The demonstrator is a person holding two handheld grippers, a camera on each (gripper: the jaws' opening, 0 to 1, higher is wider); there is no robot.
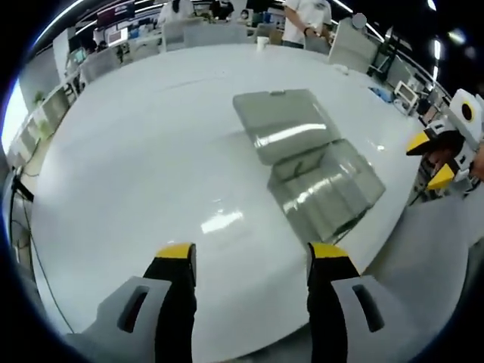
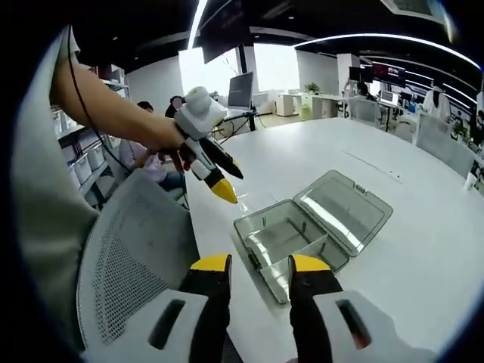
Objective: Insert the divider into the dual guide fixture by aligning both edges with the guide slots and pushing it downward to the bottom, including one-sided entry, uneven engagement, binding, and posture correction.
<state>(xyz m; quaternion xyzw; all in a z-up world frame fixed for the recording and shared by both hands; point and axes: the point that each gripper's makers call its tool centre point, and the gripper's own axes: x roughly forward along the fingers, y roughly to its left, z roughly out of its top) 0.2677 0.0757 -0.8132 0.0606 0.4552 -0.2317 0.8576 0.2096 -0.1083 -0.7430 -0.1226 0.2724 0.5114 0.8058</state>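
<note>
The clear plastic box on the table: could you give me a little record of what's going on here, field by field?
Box: clear plastic case, lid swung fully open, lying flat
Inside: a divider wall stands across the tray; whether it is fully seated cannot be told
Surface: large white table
Left gripper: open, empty, held short of the case
Right gripper: open, empty, near the tray's edge
Person: hand holds the left gripper above the table
Beside the table: grey mesh chair

No readable text — none anywhere.
</note>
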